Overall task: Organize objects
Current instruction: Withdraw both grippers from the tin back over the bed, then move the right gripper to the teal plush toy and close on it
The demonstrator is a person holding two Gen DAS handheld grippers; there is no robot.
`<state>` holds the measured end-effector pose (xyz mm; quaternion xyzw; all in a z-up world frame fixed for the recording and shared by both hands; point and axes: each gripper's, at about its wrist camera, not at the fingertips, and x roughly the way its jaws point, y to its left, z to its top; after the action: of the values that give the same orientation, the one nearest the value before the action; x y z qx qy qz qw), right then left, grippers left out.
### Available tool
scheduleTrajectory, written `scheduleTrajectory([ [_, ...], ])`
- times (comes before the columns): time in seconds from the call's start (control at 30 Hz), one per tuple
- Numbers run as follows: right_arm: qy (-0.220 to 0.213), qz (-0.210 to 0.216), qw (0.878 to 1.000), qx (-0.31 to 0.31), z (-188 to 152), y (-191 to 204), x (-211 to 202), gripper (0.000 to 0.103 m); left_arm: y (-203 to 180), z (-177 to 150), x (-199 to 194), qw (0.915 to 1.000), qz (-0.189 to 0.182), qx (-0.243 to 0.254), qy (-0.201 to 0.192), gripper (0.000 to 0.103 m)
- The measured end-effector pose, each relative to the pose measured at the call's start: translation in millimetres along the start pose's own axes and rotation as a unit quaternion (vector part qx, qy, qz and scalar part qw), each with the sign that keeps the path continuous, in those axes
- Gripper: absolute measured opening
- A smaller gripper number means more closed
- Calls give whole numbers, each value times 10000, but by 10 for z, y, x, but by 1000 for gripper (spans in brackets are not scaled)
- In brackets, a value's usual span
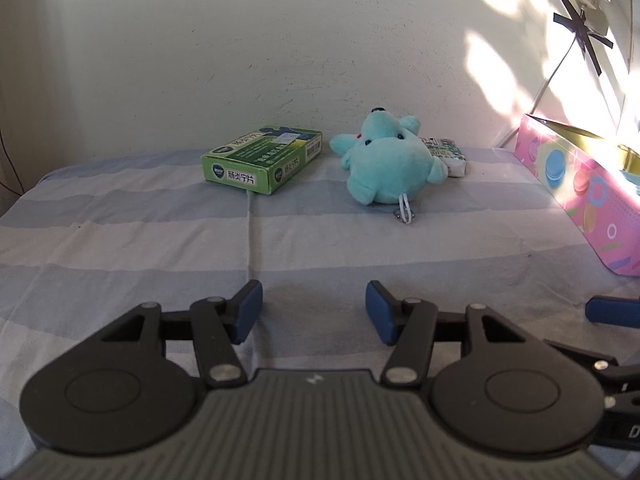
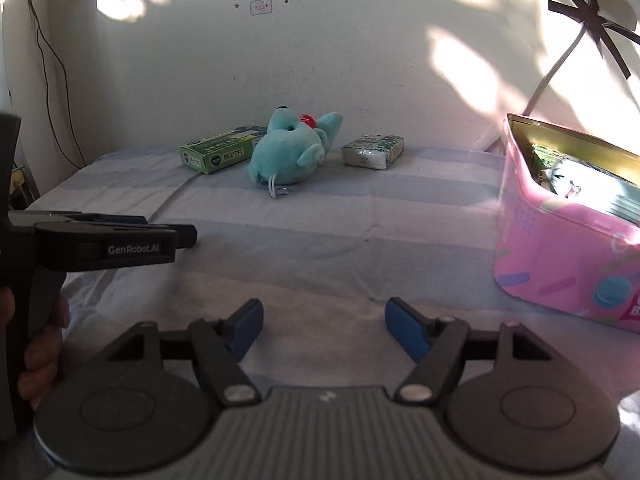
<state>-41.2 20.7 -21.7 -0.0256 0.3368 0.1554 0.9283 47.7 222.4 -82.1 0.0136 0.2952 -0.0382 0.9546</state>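
A teal plush toy [image 1: 390, 160] with a metal clip lies near the wall on the striped cloth; it also shows in the right wrist view [image 2: 288, 152]. A green medicine box [image 1: 262, 158] lies to its left, also in the right wrist view [image 2: 220, 152]. A small tissue pack [image 1: 448, 154] sits behind the toy's right side, seen apart from it in the right wrist view [image 2: 374, 151]. A pink box [image 2: 568, 232] stands at the right with items inside. My left gripper [image 1: 314, 312] is open and empty. My right gripper [image 2: 324, 328] is open and empty.
The blue-and-white striped cloth [image 1: 160, 240] covers the surface up to the white wall. The pink box [image 1: 580, 192] stands at the right edge. The left gripper's body [image 2: 108, 246] and the hand holding it lie at the left in the right wrist view. Cables hang at the far left and right.
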Motion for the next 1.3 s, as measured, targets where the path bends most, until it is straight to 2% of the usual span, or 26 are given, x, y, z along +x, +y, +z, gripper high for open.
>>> scheduleTrajectory([
  [0.17, 21, 13, 9996, -289, 145, 148, 220, 71, 74, 0, -11, 9999, 107, 99, -57, 59],
  [0.27, -28, 67, 9990, -437, 256, 218, 340, 70, 186, 21, 32, 9999, -39, -99, 71, 61],
  [0.4, -409, 19, 9976, -550, 535, 285, 520, 73, 249, 32, 46, 9998, -85, -175, 89, 64],
  [0.57, -720, -16, 9972, -198, 905, 283, 822, 81, 262, 36, 48, 9997, -93, -209, 88, 65],
  [0.73, -618, -69, 9979, 176, 1051, 220, 1168, 85, 251, 43, 62, 9998, -79, -166, 95, 66],
  [0.77, -593, -32, 9979, 248, 1054, 199, 1237, 93, 246, 44, 65, 9998, -76, -156, 98, 67],
  [0.8, -509, 30, 9982, 321, 1062, 183, 1303, 96, 241, 42, 61, 9998, -73, -151, 100, 67],
  [0.93, -399, 153, 9988, 232, 1137, 236, 1439, 97, 246, 46, 68, 9998, -104, -155, 107, 69],
  [0.97, -402, 165, 9990, 146, 1140, 271, 1453, 94, 251, 47, 71, 9998, -110, -159, 107, 69],
  [1.03, -405, 273, 9987, -127, 1120, 361, 1451, 75, 254, 47, 78, 9997, -120, -170, 106, 69],
  [1.07, -406, 346, 9981, -312, 1101, 426, 1442, 56, 255, 47, 80, 9997, -124, -173, 105, 69],
  [1.17, -465, 260, 9970, -560, 1051, 524, 1382, 52, 254, 44, 82, 9997, -128, -175, 105, 70],
  [1.3, -429, 374, 9977, -372, 1005, 466, 1307, 51, 271, 47, 88, 9995, -191, -217, 106, 71],
])
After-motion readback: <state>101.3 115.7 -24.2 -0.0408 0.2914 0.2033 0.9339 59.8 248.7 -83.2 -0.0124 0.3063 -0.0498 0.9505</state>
